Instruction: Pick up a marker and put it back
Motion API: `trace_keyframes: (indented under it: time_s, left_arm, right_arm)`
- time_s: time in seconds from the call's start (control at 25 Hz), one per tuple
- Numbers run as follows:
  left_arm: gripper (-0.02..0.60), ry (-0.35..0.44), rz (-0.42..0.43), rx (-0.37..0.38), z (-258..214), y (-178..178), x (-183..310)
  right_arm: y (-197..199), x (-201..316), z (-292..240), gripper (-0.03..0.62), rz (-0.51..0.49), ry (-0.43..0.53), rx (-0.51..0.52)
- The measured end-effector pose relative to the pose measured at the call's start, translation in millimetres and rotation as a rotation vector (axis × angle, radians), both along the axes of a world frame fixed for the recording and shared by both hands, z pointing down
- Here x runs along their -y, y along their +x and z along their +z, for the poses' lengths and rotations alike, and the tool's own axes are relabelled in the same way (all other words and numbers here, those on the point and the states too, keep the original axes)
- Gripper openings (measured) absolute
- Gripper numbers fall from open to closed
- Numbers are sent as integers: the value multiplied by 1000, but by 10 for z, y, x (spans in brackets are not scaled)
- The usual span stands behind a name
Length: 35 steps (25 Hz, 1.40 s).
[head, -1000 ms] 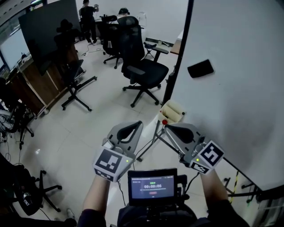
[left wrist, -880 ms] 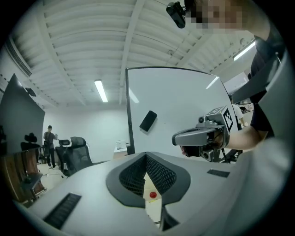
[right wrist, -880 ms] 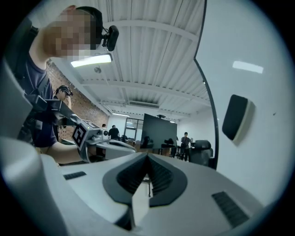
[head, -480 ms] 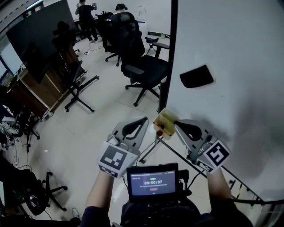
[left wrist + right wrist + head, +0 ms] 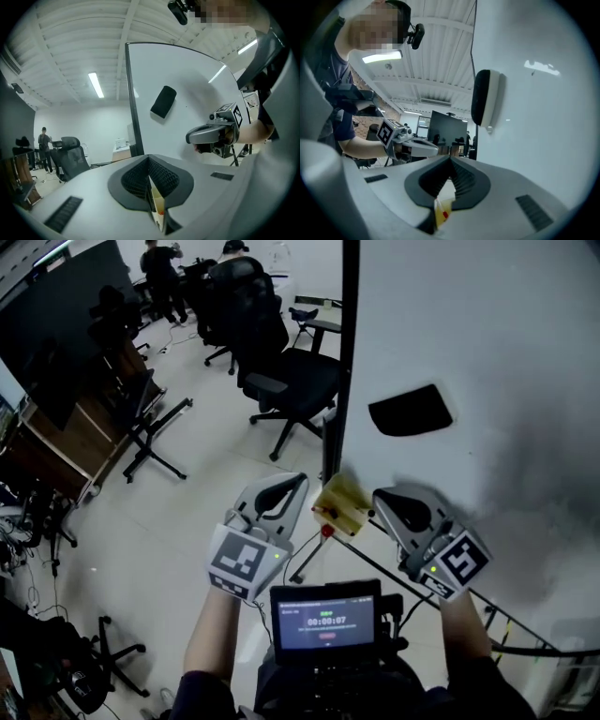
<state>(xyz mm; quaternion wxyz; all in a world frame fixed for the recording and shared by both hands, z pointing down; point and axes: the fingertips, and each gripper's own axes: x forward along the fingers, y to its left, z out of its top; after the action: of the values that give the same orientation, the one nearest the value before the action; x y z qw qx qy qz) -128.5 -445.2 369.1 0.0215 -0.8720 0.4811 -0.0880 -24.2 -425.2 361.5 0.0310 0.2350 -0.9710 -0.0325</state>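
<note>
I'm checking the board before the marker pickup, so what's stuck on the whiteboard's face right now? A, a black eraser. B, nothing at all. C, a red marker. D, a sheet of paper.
A: the head view shows a black eraser clinging to the whiteboard near its dark frame edge, and nothing else on its face.

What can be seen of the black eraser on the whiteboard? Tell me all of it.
The eraser is a dark oblong block with rounded corners, stuck flat on the whiteboard near its dark upright edge, slightly tilted. Seen side-on in the right gripper view, it has a black back and a paler layer against the board, perhaps felt. Only the board touches it.
</note>
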Motion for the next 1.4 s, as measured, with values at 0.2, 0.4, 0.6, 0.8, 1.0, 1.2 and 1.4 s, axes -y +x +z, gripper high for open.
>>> trace_keyframes:
  time_s: [0.2,0.4,0.6,0.8,1.0,1.2,1.4]
  left_arm:
    - [0,-21,74,-7,220,-154,178]
    - [0,-42,150,-24,295,-194,241]
    - [0,-73,196,-39,334,-170,258]
    - [0,-92,207,-34,424,-137,277]
    - [0,-102,196,-21,471,-124,289]
    - [0,-115,185,5,514,-109,282]
    - [0,-115,173,16,506,-128,277]
  right_arm:
    - [23,52,99,11,115,5,-9]
    - [95,19,181,46,211,-13,-32]
    - [132,9,484,233,266,-77,-116]
    - [192,99,847,249,307,-126,-164]
    - [185,185,1066,256,299,-125,-187]
    - [173,228,1202,245,291,-125,-173]
    - [162,249,1365,236,296,-149,-163]
